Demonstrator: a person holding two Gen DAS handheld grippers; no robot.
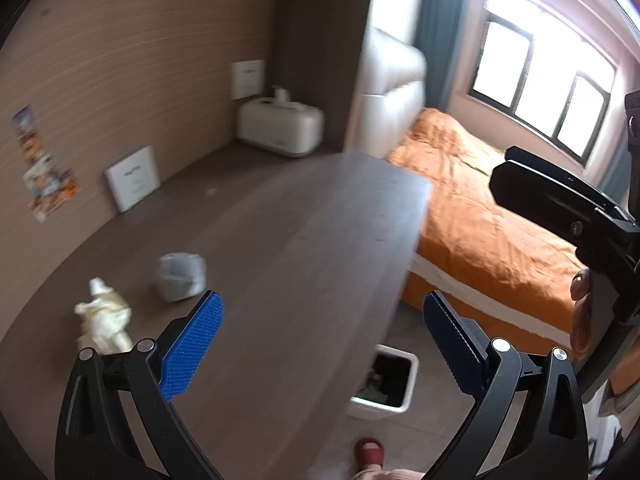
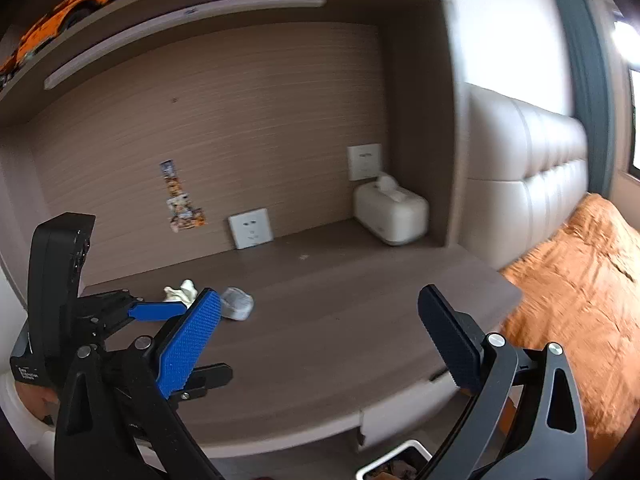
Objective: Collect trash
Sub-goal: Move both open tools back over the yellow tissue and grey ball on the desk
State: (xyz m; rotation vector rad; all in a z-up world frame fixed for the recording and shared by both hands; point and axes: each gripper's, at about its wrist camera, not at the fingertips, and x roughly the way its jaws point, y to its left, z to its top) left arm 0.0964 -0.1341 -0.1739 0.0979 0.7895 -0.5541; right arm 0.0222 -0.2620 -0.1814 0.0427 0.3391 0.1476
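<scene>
Left wrist view first: my left gripper (image 1: pixel 322 346) hangs over the brown wood-grain desk (image 1: pixel 280 240), blue-padded jaws spread wide and nothing between them. The crumpled cream-yellow paper wad (image 1: pixel 105 316) lies on the desk just beyond my left finger, and the scrunched grey-white tissue ball (image 1: pixel 182 276) sits just beside it, a little further towards the desk's back wall. Off the desk's near edge, down on the floor, stands the white square waste bin (image 1: pixel 386 380), dark liner inside and some scraps already in it.

Right wrist view now: my right gripper (image 2: pixel 320 344) is also gaping and empty, hovering above the desk's front. Both wads sit well to its left, with my other gripper close by them. The bin's rim peeks in below the desk edge.

I reckon the left one should take this. Swing left until the cream wad is centred between the pads, come down almost to the desk, squeeze on the thickest part, since loose paper slips, then carry it over the edge to the bin.
</scene>
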